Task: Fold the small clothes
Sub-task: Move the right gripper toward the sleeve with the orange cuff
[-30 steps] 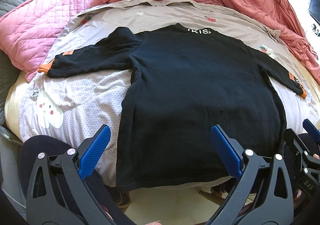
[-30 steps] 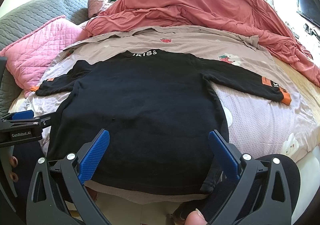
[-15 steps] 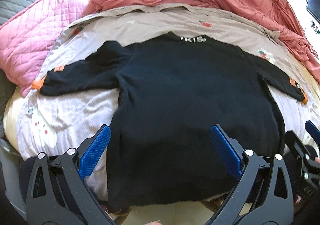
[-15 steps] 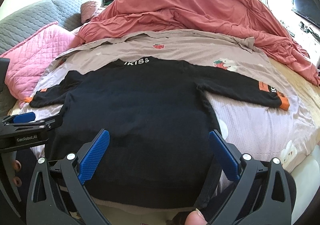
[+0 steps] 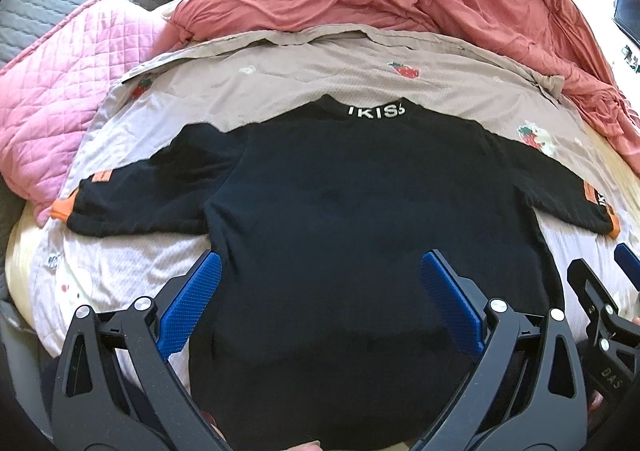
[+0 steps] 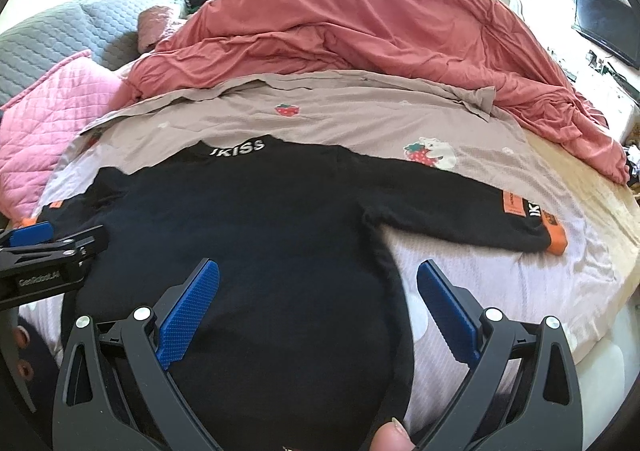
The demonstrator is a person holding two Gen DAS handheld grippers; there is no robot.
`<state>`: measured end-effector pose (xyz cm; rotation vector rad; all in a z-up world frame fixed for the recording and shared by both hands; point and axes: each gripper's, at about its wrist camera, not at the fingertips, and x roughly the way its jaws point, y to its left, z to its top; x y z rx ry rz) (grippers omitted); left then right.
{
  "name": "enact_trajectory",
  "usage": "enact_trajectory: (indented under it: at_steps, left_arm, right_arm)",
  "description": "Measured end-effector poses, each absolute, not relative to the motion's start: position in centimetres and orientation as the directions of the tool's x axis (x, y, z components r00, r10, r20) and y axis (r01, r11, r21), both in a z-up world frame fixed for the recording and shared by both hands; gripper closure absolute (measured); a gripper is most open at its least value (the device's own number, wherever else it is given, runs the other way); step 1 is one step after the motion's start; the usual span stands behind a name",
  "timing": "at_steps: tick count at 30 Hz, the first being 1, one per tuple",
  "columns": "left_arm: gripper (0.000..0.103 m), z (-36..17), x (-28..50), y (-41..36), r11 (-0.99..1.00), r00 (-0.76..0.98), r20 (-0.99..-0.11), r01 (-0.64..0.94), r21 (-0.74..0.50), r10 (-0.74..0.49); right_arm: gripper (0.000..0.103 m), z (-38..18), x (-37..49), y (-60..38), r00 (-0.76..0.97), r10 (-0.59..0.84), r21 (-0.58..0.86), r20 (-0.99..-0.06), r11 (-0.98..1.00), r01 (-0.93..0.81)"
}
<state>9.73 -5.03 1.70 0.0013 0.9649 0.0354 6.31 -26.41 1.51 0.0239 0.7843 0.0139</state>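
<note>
A black long-sleeved shirt (image 5: 360, 211) with white lettering at the collar and orange cuffs lies flat on the bed, back up, sleeves spread to both sides; it also shows in the right wrist view (image 6: 260, 231). My left gripper (image 5: 320, 291) is open and empty, above the shirt's lower left part. My right gripper (image 6: 316, 299) is open and empty, above the shirt's lower right side seam. The left gripper also shows in the right wrist view (image 6: 44, 255), and the right gripper at the left wrist view's right edge (image 5: 604, 291).
The shirt lies on a taupe sheet with strawberry prints (image 5: 320, 79). A red duvet (image 6: 380, 35) is heaped behind it. A pink quilted pillow (image 5: 60, 99) lies at the left. The bed's front edge runs under the shirt's hem. A dark screen (image 6: 608, 23) stands at the far right.
Both grippers have moved forward and lower over the shirt, so the shirt fills more of each view. Both stay open. The shirt has not moved.
</note>
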Motion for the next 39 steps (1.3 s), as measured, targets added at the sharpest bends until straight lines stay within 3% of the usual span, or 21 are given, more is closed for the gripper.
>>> enact_trajectory:
  at_steps: [22, 39]
  left_arm:
    - [0.009, 1.2, 17.5, -6.8, 0.999, 0.573, -0.818, -0.039, 0.036, 0.052]
    - [0.009, -3.3, 22.6, -10.7, 0.999, 0.528, -0.849, -0.004, 0.031, 0.029]
  right_arm:
    - [0.004, 2.2, 17.3, -28.5, 0.713, 0.017, 0.106, -0.701, 0.991, 0.082]
    - [0.004, -2.2, 20.8, -35.9, 0.682, -0.078, 0.135, -0.727, 0.958, 0.253]
